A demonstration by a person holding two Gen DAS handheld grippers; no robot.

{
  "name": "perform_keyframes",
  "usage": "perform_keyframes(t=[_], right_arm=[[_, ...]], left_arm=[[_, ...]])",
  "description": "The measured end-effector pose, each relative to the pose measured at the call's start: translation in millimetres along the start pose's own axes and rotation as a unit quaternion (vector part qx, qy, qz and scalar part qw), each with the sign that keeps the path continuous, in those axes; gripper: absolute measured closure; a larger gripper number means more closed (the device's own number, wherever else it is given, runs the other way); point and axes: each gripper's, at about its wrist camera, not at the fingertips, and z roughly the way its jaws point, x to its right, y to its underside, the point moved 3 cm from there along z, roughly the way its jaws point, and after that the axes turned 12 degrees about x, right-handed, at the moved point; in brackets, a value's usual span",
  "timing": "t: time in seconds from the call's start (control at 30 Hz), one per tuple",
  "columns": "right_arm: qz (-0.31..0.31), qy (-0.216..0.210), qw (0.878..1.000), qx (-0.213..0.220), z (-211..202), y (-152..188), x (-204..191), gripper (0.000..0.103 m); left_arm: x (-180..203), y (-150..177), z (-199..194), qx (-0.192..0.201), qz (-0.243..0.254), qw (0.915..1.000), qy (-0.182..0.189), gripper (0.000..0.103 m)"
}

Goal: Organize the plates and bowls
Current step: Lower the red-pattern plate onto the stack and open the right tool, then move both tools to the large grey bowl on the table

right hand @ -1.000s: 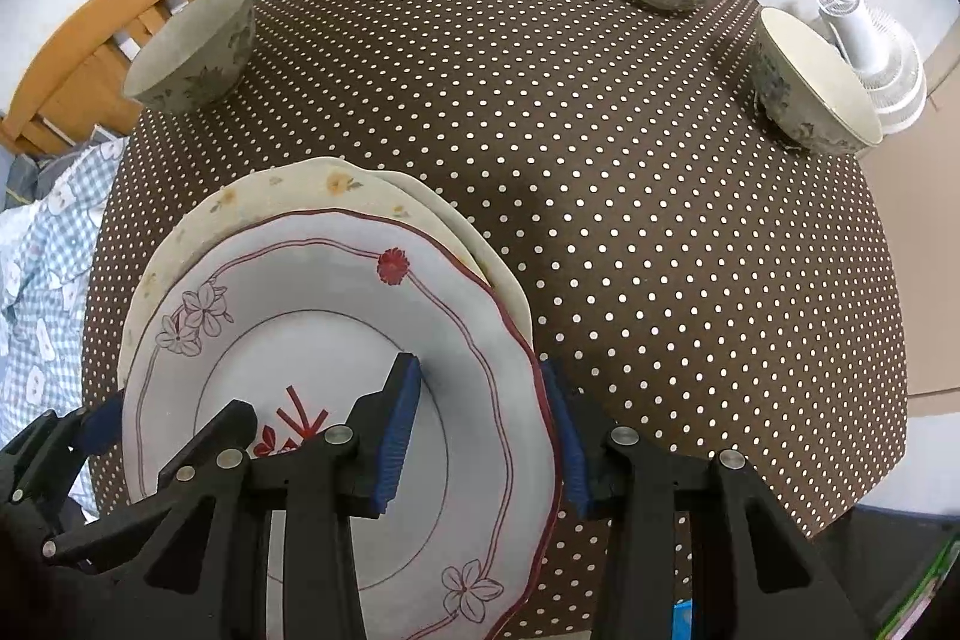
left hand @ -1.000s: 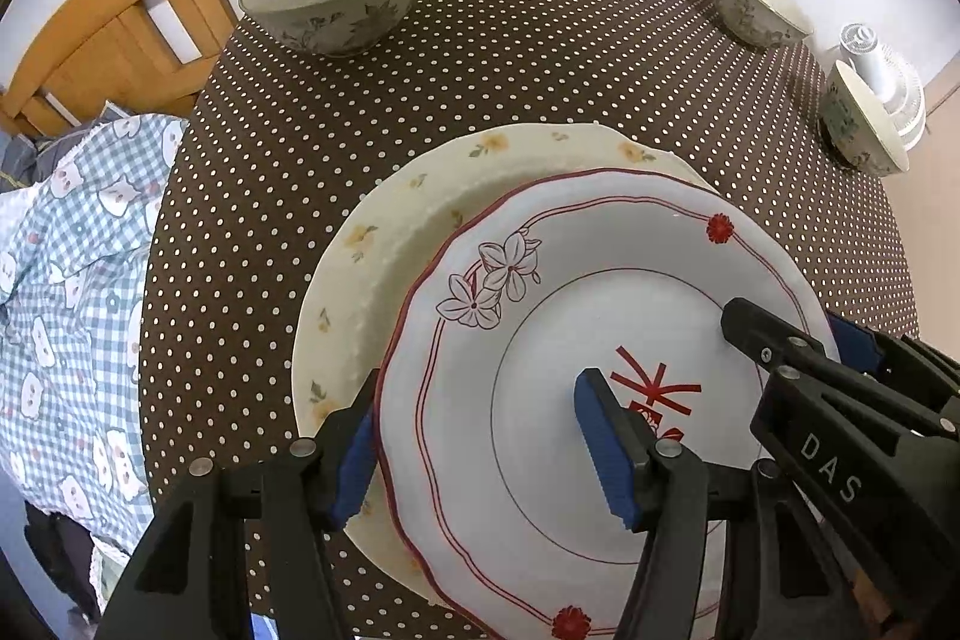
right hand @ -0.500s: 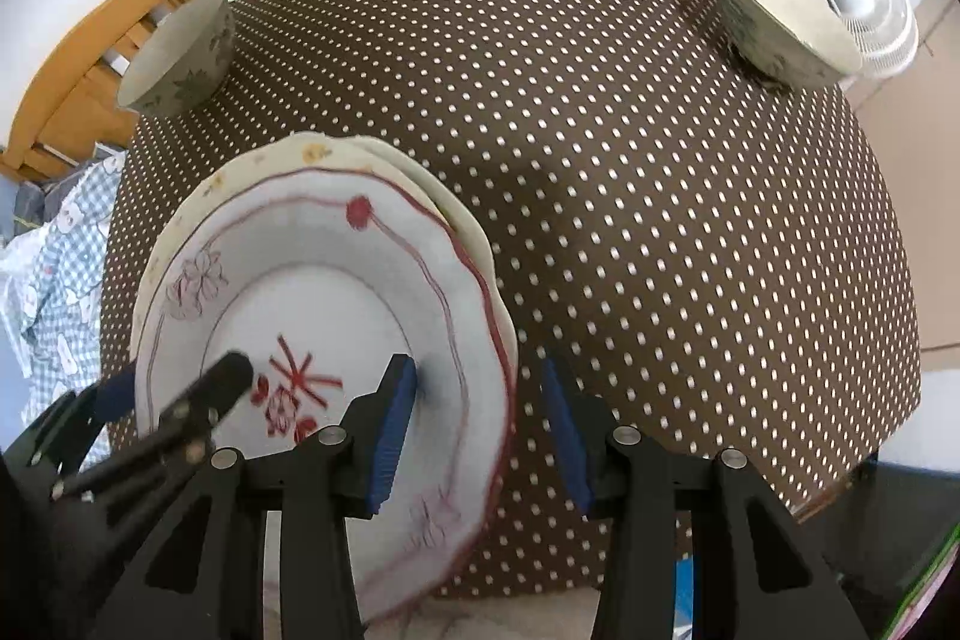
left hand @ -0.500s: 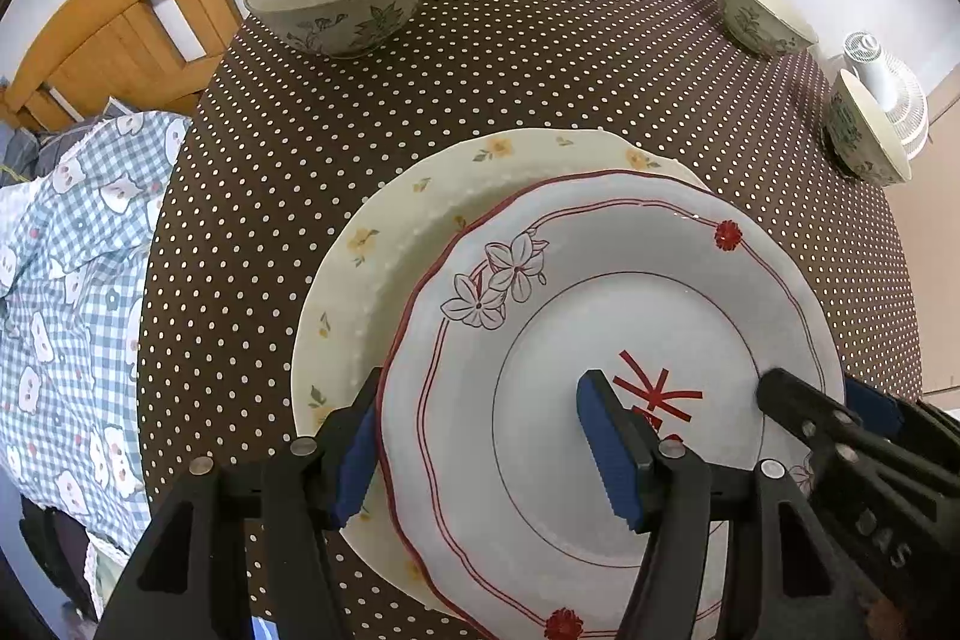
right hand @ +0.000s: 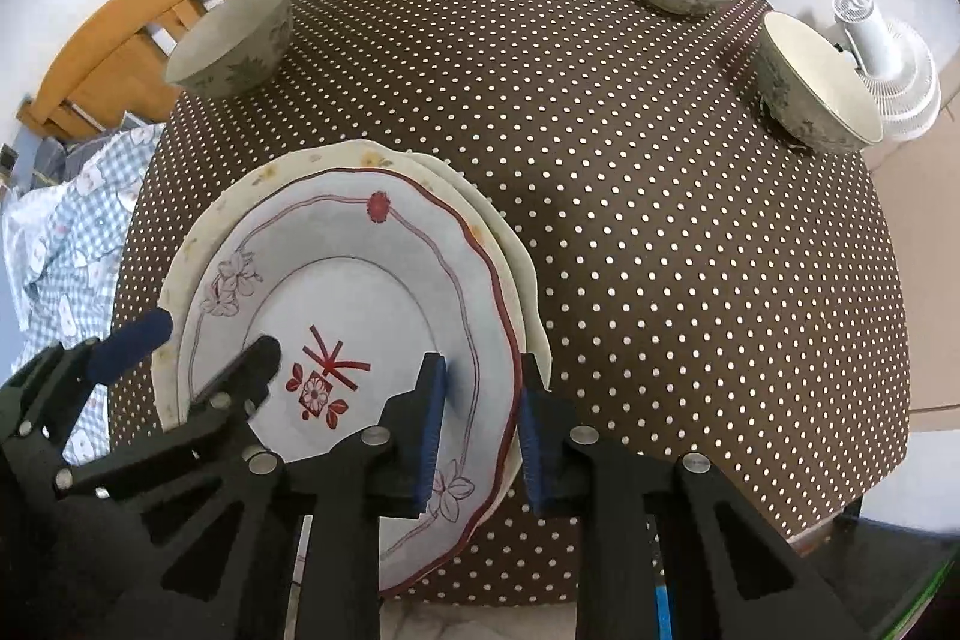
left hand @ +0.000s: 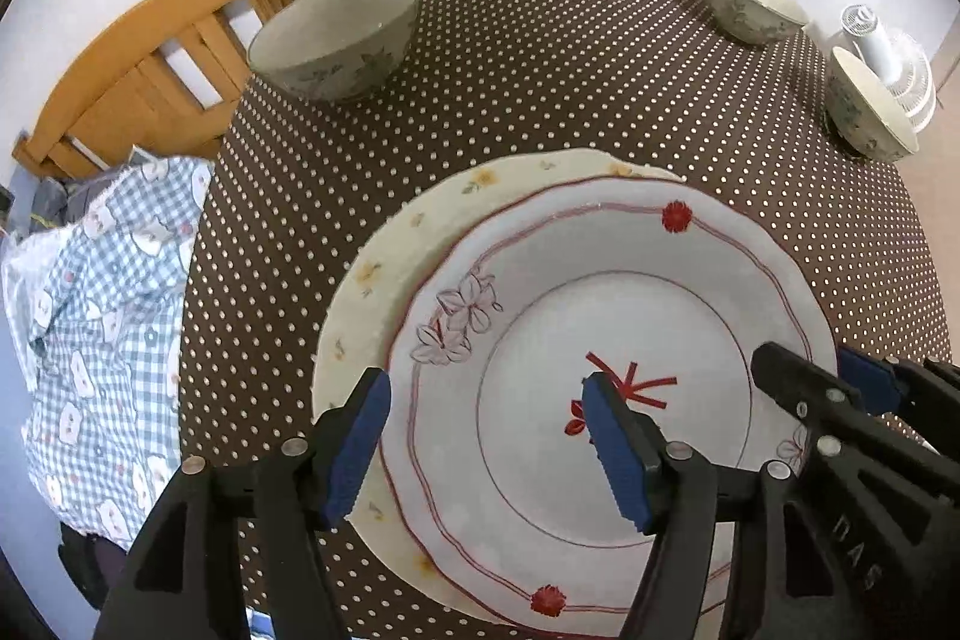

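The white plate with red trim (right hand: 372,292) sits on top of a cream flowered plate (left hand: 414,244), near the front edge of the desk (left hand: 570,58).

The right hand-held gripper (right hand: 477,424) is closing its jaws over the right rim of the plates, one pad above and one outside the edge. It is hard to tell if the pads press yet. The left hand-held gripper (left hand: 486,442) is spread and opening, one pad left of the red-trim rim and one over the plate's middle, pinching nothing.

What could go wrong: the plates hang close to the desk edge. If the right pinch grabs only the top plate, or grabs too little rim, the plate could tip or slide off (plates are slippery).

The right view shows two cream rims under the top plate, so maybe three plates. The left view shows only one. All three bowls (right hand: 234,40) show in both.
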Motion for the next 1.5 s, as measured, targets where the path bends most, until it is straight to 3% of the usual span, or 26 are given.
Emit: perform_keyframes(t=[0.3, 0.63, 0.8, 1.07, 1.5], right_arm=[[0.0, -0.015, 1.0, -0.002, 12.8, -8.7, -10.4, 0.077], [-0.028, 0.002, 1.0, 0.002, 17.3, -10.3, -20.1, 0.072], [-0.007, 0.017, 1.0, -0.005, 16.8, -8.5, -6.3, 0.048], [0.008, 0.004, 1.0, 0.015, 0.6, -17.0, 18.6, 0.033], [-0.006, -0.02, 0.998, 0.051, -29.1, -54.2, 75.7, 0.03]], left_arm=[[-15.0, 1.5, 0.6, -0.005, -0.023, 0.9997, -0.009, 0.034], [-21.1, 3.2, 1.1, -0.003, -0.026, 0.9996, -0.014, 0.03], [-25.3, 2.5, 2.4, -0.013, -0.04, 0.9991, -0.002, 0.026], [-18.9, -5.5, -1.5, -0.017, -0.055, 0.9983, -0.008, 0.018], [38.4, -41.6, -39.7, 0.048, -0.074, 0.996, -0.015, 0.012]])
